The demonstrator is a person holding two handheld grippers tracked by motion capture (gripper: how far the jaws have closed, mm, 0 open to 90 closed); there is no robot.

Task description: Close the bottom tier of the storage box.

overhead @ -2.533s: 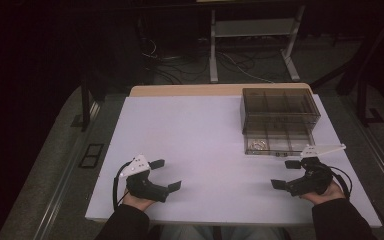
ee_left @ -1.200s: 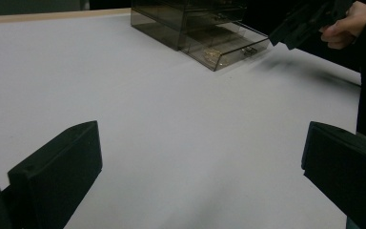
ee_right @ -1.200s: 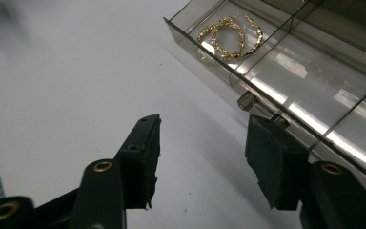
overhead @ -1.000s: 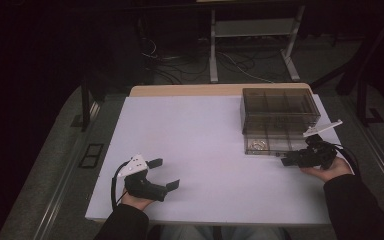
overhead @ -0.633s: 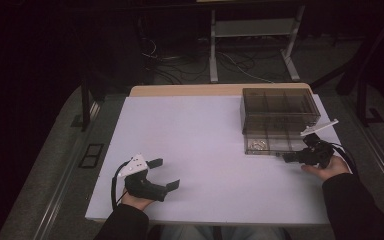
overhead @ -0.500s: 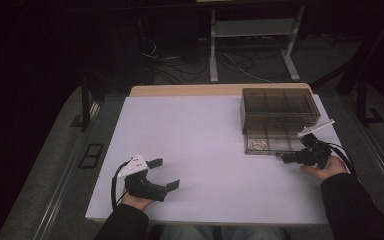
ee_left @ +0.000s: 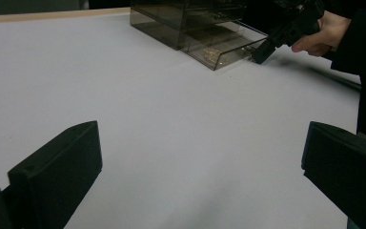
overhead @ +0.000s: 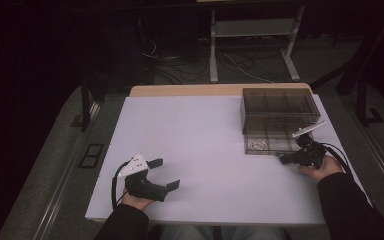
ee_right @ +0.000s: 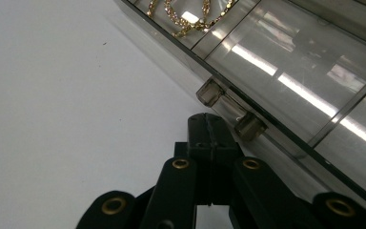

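Observation:
A smoky clear drawer box [overhead: 279, 107] stands at the table's far right. Its bottom drawer [overhead: 270, 145] is pulled out toward me and holds a gold chain [overhead: 256, 145], also seen in the right gripper view [ee_right: 186, 14]. My right gripper [overhead: 282, 160] lies low at the drawer's front right, shut with nothing between the jaws. Its tip [ee_right: 212, 126] sits right beside the drawer's small clear handle [ee_right: 228, 109]. My left gripper [overhead: 165, 173] rests open at the near left, empty [ee_left: 202, 157].
The white table top [overhead: 205, 130] is bare between the two hands. Its near edge runs just behind both wrists. Beyond the table's far edge, a white stand [overhead: 250, 45] and cables lie on the dark floor.
The right gripper has moved from the near right edge up to the drawer's front, and its jaws have gone from open to shut. The left gripper has barely shifted.

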